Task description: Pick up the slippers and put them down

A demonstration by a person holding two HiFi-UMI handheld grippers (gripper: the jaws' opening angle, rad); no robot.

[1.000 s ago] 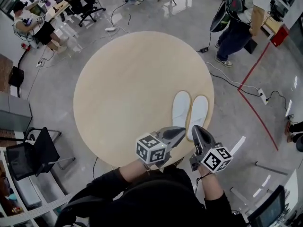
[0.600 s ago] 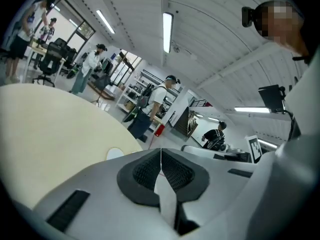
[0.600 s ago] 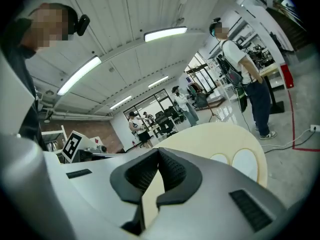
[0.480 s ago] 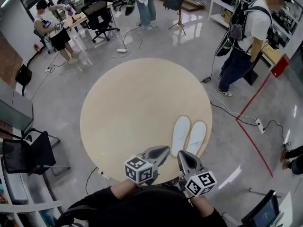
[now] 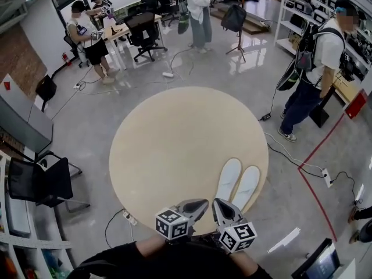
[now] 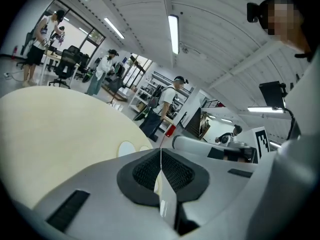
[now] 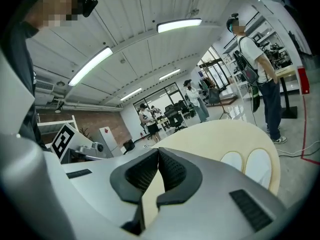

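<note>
Two white slippers (image 5: 228,179) (image 5: 247,186) lie side by side, soles down, near the front right edge of the round beige table (image 5: 168,144). My left gripper (image 5: 200,203) and right gripper (image 5: 216,203) hover at the table's near rim, just short of the slippers' heels, both shut and holding nothing. In the left gripper view the shut jaws (image 6: 161,151) point across the table, with the slippers (image 6: 126,148) ahead to the left. In the right gripper view the shut jaws (image 7: 158,151) leave the slippers (image 7: 232,160) ahead to the right.
A person with a backpack (image 5: 317,68) stands to the right of the table, and others stand by desks and office chairs (image 5: 145,31) at the back. A black chair (image 5: 43,182) is at the left. Cables and a red floor line (image 5: 317,190) run at the right.
Both grippers have drawn back from the slippers' heels toward the table's near edge and lifted a little. The head view has tilted up. The slippers lie where they were.
</note>
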